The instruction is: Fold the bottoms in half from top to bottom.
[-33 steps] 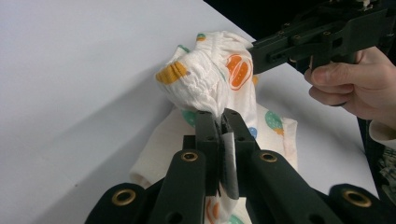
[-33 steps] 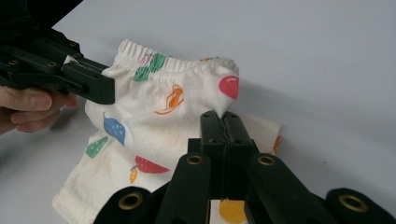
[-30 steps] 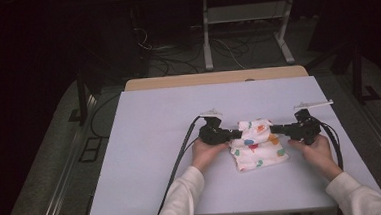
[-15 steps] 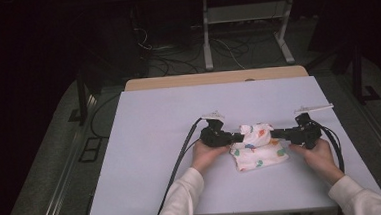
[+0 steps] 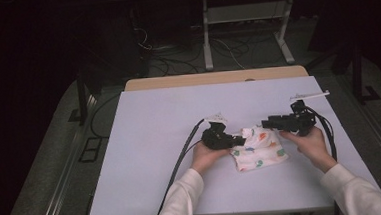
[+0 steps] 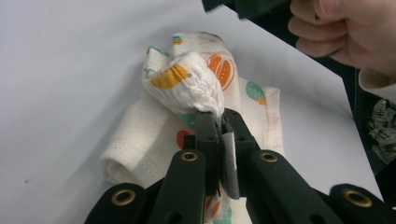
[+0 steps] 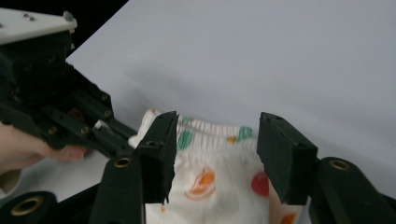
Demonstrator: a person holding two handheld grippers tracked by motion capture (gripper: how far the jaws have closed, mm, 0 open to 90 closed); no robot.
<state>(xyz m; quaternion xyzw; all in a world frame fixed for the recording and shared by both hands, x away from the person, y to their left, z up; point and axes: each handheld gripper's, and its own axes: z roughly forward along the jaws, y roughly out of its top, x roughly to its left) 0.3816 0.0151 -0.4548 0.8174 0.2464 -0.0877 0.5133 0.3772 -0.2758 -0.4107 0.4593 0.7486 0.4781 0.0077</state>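
The left gripper (image 6: 219,122) is clamped on a gathered edge of the printed cloth (image 5: 258,148), which lies on the white table (image 5: 155,139). The right gripper (image 7: 215,154) has just been opening, its jaws apart and empty above the cloth; we judge one fold released. Next we need a fresh edge gripped.

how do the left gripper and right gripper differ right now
The left gripper is shut, its fingers pinching a bunched edge of the patterned cloth; the right gripper has just been opening, nothing clamped. The left gripper touches the cloth; the right gripper hangs just off the cloth's far edge. Both are black and hand-held over the white table.
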